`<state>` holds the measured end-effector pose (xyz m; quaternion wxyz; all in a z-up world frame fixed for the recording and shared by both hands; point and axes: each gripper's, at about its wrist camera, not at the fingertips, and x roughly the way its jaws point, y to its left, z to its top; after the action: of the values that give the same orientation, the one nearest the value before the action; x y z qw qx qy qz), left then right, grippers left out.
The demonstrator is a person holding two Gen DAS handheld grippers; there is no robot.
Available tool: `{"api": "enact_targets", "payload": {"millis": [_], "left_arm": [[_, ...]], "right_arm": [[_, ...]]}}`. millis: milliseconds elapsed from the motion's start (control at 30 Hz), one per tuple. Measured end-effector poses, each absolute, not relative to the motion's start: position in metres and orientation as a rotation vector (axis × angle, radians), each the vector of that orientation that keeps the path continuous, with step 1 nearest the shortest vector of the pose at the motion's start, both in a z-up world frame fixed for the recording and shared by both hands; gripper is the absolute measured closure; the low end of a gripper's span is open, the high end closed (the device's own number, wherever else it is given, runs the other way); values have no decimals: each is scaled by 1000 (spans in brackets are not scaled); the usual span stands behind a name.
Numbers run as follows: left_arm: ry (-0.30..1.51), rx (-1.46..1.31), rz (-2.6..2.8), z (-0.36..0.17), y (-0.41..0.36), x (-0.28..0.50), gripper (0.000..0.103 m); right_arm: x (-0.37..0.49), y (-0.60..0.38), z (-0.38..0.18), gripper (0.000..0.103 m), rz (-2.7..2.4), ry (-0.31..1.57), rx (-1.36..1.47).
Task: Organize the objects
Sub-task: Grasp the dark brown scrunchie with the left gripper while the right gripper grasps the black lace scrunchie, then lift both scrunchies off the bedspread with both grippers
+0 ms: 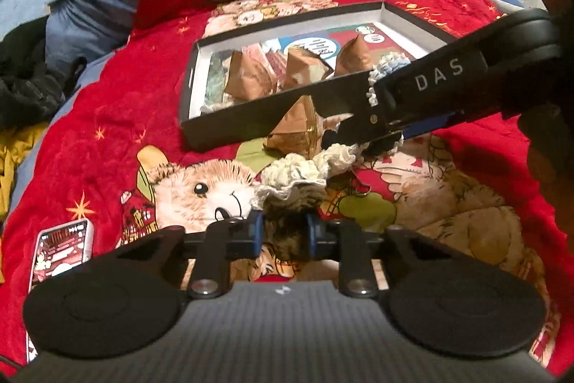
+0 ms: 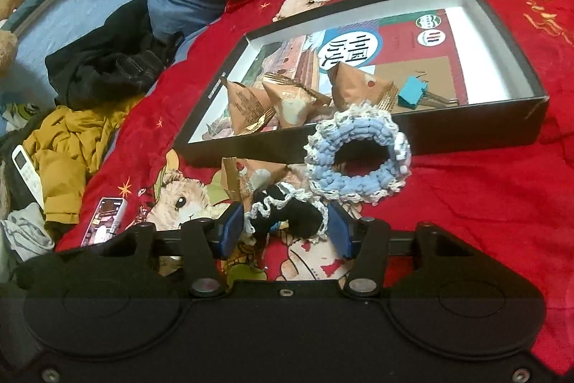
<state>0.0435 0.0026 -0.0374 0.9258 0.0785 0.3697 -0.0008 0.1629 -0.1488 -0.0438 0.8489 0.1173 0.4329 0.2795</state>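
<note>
On the bed, a red blanket [image 2: 466, 203] printed with cartoon animals is spread, and a shallow black box [image 2: 509, 117] is set on it; brown pyramid-shaped packets [image 2: 251, 110] and a teal binder clip [image 2: 410, 96] are seen inside the box, over a printed sheet. Just before the box's near wall another brown packet [image 1: 297, 128] lies on the blanket. The left hand-held gripper [image 1: 285, 232] is pointed down at a cream crocheted scrunchie [image 1: 297, 171] with a dark middle; its blue pads are drawn close on either side of that dark part, but whether they press it cannot be told. The right hand-held gripper [image 2: 287, 232] is pinched on a black scrunchie [image 2: 287, 218] with white trim, and a blue scrunchie [image 2: 358, 157] is carried above it, in front of the box wall; how it hangs there cannot be told. A phone [image 2: 104, 221] lies at the blanket's left edge; dark and mustard clothes [image 2: 68, 139] are heaped beyond it.
</note>
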Motion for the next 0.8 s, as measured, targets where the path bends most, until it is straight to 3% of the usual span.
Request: {"api": "enact_targets", "payload": {"millis": [200, 233, 367, 800], "left_arm": [[756, 151, 9, -34, 6, 41, 84], [757, 146, 12, -34, 7, 41, 84], [760, 133, 22, -33, 9, 42, 86], [757, 101, 46, -28, 17, 38, 93]], "right_arm": [[168, -142, -51, 62, 577, 925, 246], [169, -143, -52, 69, 578, 932, 244], [171, -144, -54, 78, 588, 955, 243], [162, -163, -35, 82, 573, 911, 242]]}}
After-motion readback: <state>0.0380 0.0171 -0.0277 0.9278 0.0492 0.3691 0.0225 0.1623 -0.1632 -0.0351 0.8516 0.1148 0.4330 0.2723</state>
